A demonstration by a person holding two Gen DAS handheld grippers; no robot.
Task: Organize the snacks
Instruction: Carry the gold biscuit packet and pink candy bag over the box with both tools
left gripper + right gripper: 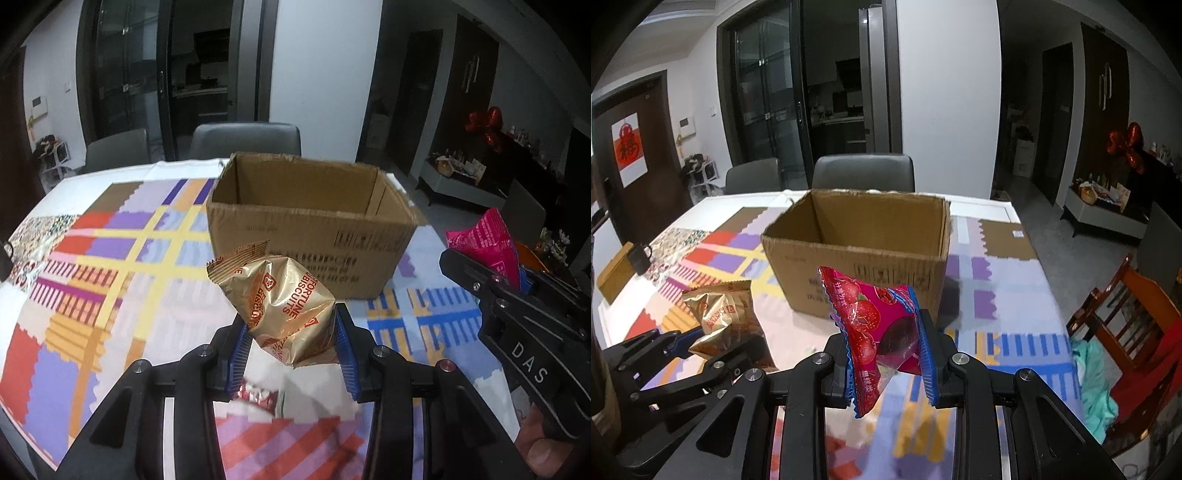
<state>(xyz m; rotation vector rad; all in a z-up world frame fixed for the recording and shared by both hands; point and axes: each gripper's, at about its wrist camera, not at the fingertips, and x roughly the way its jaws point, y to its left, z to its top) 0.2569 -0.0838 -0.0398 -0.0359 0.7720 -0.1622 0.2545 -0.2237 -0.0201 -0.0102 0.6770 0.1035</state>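
My left gripper [291, 332] is shut on a gold biscuit packet [280, 299] and holds it above the table, short of the open cardboard box [310, 229]. My right gripper [884, 347] is shut on a pink-red strawberry snack packet [875, 317], also held up in front of the box [857, 266]. The box stands upright with no flaps over its opening; its floor is hidden. The right gripper with the pink packet [484, 243] shows at the right of the left wrist view. The left gripper with the gold packet [724, 314] shows at the lower left of the right wrist view.
A colourful patterned cloth [110, 266] covers the table. Another red-and-white snack packet [258, 395] lies on it under my left gripper. A dark mug [641, 258] stands at the table's left. Grey chairs [864, 171] stand behind the table; a wooden chair [1137, 314] at right.
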